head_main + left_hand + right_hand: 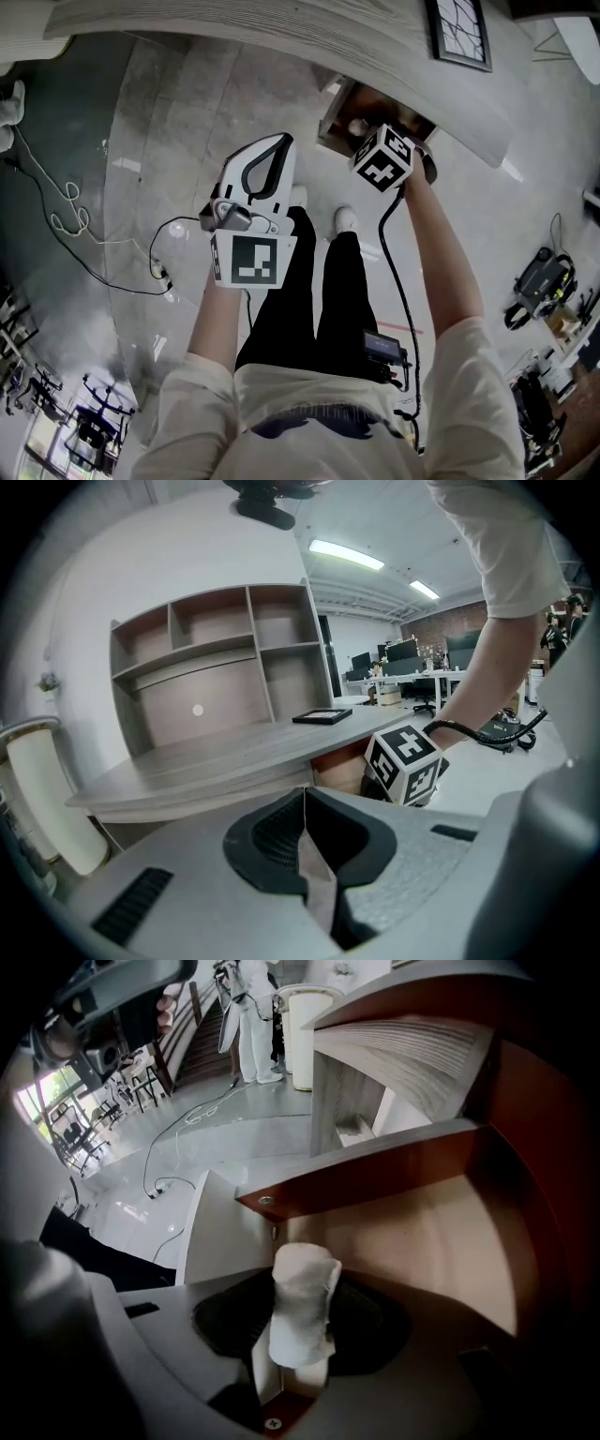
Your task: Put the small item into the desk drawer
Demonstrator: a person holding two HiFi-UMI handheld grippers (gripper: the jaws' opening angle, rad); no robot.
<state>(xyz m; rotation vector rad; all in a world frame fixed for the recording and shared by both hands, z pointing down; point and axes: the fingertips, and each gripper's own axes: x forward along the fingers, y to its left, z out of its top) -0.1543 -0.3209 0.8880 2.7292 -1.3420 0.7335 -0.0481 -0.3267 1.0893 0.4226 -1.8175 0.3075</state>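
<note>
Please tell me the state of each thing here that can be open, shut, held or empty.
Desk drawer: pulled open.
Small white item: between the jaws of the right gripper, at the drawer's opening.
Right gripper: jaws opening, the item between them.
Left gripper: shut, empty.

The head view looks steeply down from above onto the desk [281, 37] edge and its open drawer [342, 117]. The left gripper view faces the same desk front from farther back; the right gripper view looks into that drawer from very near.
</note>
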